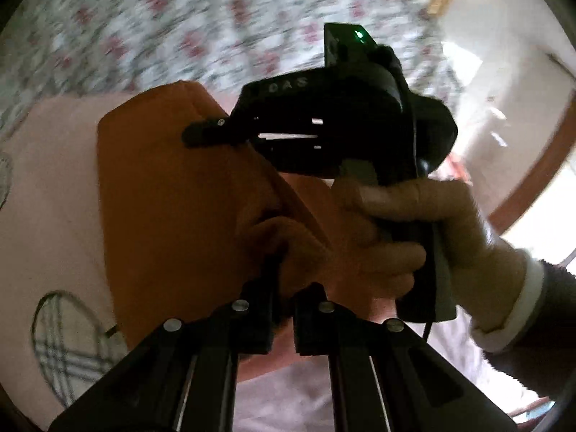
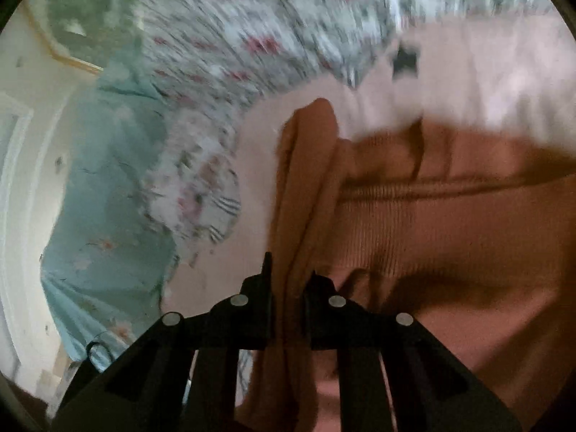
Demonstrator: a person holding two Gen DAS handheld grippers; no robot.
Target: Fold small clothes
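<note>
An orange ribbed knit garment (image 1: pixel 162 187) hangs between my two grippers above a pale pink cloth (image 1: pixel 46 187). My left gripper (image 1: pixel 282 288) is shut on a fold of the orange garment. The right gripper, held by a gloved hand (image 1: pixel 432 223), shows in the left wrist view, its fingers (image 1: pixel 201 133) against the garment's upper edge. In the right wrist view my right gripper (image 2: pixel 288 288) is shut on a bunched edge of the orange garment (image 2: pixel 450 223), which spreads to the right.
A floral bedspread (image 1: pixel 180 28) lies behind, blurred by motion. A pink cloth with a plaid patch (image 1: pixel 68 342) lies below. A teal floral fabric (image 2: pixel 108 187) hangs at the left of the right wrist view, next to a white wall (image 2: pixel 21 180).
</note>
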